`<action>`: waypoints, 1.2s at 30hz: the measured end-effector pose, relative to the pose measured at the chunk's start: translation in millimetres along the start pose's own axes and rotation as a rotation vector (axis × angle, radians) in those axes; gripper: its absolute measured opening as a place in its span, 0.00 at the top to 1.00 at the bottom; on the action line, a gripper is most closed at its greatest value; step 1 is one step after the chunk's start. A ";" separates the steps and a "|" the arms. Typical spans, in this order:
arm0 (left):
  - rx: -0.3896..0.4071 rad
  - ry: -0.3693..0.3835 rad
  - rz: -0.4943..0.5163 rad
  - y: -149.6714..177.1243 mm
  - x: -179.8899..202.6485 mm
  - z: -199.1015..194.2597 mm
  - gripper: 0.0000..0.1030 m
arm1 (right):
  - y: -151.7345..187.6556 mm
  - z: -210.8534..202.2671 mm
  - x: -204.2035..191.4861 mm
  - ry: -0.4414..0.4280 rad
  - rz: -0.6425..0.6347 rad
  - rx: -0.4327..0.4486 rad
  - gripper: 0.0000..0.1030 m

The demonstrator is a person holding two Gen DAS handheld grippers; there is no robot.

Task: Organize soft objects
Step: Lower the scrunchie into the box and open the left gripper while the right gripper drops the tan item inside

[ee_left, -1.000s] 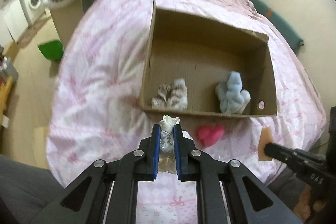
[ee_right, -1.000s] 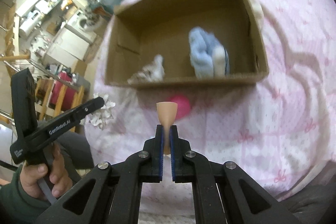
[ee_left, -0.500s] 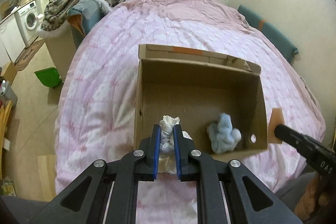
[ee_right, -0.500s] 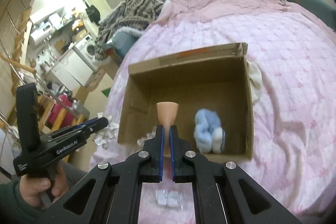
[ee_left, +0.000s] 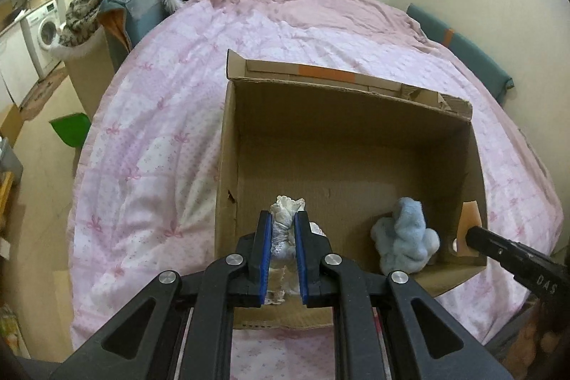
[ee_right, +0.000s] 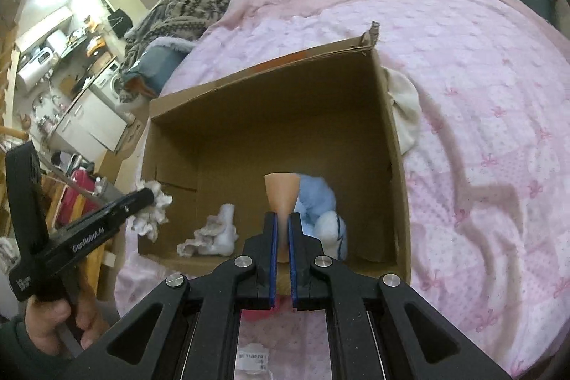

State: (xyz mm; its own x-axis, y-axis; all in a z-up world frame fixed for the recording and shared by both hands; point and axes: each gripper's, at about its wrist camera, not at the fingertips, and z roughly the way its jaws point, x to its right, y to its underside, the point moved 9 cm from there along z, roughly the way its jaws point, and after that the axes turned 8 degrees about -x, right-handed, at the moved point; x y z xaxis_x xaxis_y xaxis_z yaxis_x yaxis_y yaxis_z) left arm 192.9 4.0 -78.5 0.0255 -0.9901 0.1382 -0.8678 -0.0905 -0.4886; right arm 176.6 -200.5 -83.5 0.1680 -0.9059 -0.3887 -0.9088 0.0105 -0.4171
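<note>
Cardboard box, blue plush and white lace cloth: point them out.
Cardboard box (ee_left: 356, 116), left wrist view, far inner wall.
Blue plush (ee_left: 406, 237), left wrist view, its body.
White lace cloth (ee_left: 286, 207), left wrist view, top frill.

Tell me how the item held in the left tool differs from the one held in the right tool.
The white lacy cloth is crumpled, frilly fabric; the peach piece is smooth and fans out flat above the pads. The cloth bulges between the left tool; the peach piece is pinched thin in the right tool. Both are held over the cardboard box.
</note>
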 end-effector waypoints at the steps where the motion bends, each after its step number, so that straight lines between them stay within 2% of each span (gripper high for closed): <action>1: 0.001 -0.004 0.010 0.4 0.6 1.3 0.88 | 0.4 2.3 1.4 0.001 0.007 -0.006 0.94; 9: -0.009 0.011 0.025 3.2 6.4 4.6 0.88 | 0.4 16.8 -7.4 -0.012 -0.031 -0.038 0.93; 13: -0.020 0.031 0.058 8.4 17.1 5.9 0.88 | 6.5 23.8 -10.5 -0.012 -0.044 -0.068 0.93; 17: -0.016 0.022 0.092 12.4 24.7 5.9 0.88 | 10.6 28.2 -13.0 -0.003 -0.058 -0.089 0.93; 25: -0.028 0.019 0.084 16.5 27.1 7.6 0.87 | 9.6 28.0 -12.6 -0.015 -0.048 -0.090 0.93; 27: -0.027 0.016 0.085 16.6 26.0 7.6 0.83 | 9.4 27.9 -11.4 -0.016 -0.043 -0.089 0.93; 34: -0.023 0.029 0.102 17.3 29.1 5.4 0.81 | 8.2 25.3 -9.4 -0.039 -0.022 -0.079 0.86; 35: -0.022 0.029 0.103 16.9 29.1 4.9 0.76 | 7.8 24.7 -9.3 -0.044 -0.019 -0.077 0.85; 36: -0.020 0.029 0.102 16.6 29.1 4.0 0.66 | 7.0 23.8 -9.2 -0.049 -0.015 -0.073 0.83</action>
State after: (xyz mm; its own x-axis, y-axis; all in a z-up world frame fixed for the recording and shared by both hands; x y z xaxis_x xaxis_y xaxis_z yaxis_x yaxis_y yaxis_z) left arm 181.2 -26.7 -86.1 -0.0779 -0.9905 0.1136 -0.8749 0.0133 -0.4841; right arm 177.7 -182.0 -102.5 0.1988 -0.8837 -0.4237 -0.9313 -0.0357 -0.3625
